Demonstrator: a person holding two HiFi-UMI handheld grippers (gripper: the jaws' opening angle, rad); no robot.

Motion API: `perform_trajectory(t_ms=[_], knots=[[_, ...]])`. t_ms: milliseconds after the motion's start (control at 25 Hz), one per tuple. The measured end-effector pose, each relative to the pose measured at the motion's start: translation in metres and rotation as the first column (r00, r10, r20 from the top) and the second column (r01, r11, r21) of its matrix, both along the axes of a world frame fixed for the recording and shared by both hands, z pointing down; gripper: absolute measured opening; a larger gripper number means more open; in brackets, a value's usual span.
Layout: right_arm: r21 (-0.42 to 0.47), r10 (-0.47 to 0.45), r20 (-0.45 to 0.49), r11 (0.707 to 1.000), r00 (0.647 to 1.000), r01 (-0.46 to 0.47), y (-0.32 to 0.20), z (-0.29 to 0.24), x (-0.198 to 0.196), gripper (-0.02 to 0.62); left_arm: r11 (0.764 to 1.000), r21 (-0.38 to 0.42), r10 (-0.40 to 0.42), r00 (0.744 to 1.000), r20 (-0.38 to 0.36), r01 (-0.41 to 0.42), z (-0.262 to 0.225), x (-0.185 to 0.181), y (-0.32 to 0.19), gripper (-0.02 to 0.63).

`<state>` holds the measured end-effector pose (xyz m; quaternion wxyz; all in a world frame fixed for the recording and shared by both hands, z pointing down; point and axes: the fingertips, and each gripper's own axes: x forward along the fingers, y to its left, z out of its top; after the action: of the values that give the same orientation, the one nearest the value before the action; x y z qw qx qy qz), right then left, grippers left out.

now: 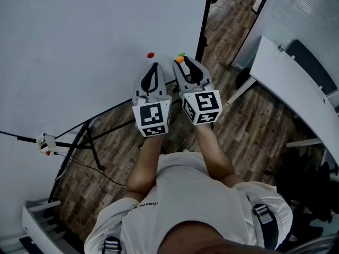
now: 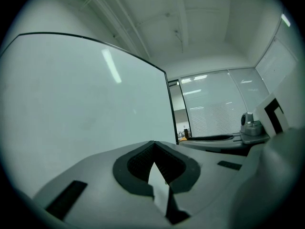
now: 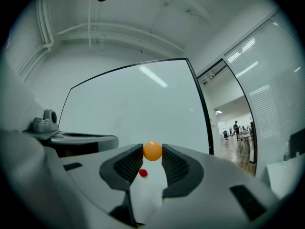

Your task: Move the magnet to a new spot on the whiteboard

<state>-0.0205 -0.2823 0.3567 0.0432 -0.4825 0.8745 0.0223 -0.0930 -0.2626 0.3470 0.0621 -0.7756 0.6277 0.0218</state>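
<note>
A round orange magnet [image 3: 152,150] sits between the tips of my right gripper [image 3: 152,148], whose pads press on both its sides. In the head view that orange magnet [image 1: 180,60] is right at the whiteboard [image 1: 79,46], near its right edge, with a green magnet [image 1: 181,54] just above it. A small red magnet [image 1: 150,55] sticks to the board to the left, and it also shows lower down between the right jaws, red magnet [image 3: 143,173]. My left gripper [image 1: 154,65] points at the board below the red magnet; its jaws meet with nothing between them [image 2: 153,143].
The whiteboard's black right frame [image 1: 204,25] stands just right of the grippers, its stand legs [image 1: 90,136] on the wooden floor below. A white table [image 1: 296,83] stands to the right, with a dark chair [image 1: 312,184] nearer. A cable with a small clip [image 1: 46,143] hangs at the left.
</note>
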Motion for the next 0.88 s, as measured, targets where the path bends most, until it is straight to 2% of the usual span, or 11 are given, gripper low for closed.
perform_trajectory(t_ms=[880], knots=[[-0.001, -0.005, -0.003, 1.000, 1.000, 0.005, 0.0005, 0.0030, -0.0005, 0.131, 1.000, 0.004, -0.017, 1.000, -0.020, 0.017, 0.0019, -0.0030, -0.0002, 0.002]])
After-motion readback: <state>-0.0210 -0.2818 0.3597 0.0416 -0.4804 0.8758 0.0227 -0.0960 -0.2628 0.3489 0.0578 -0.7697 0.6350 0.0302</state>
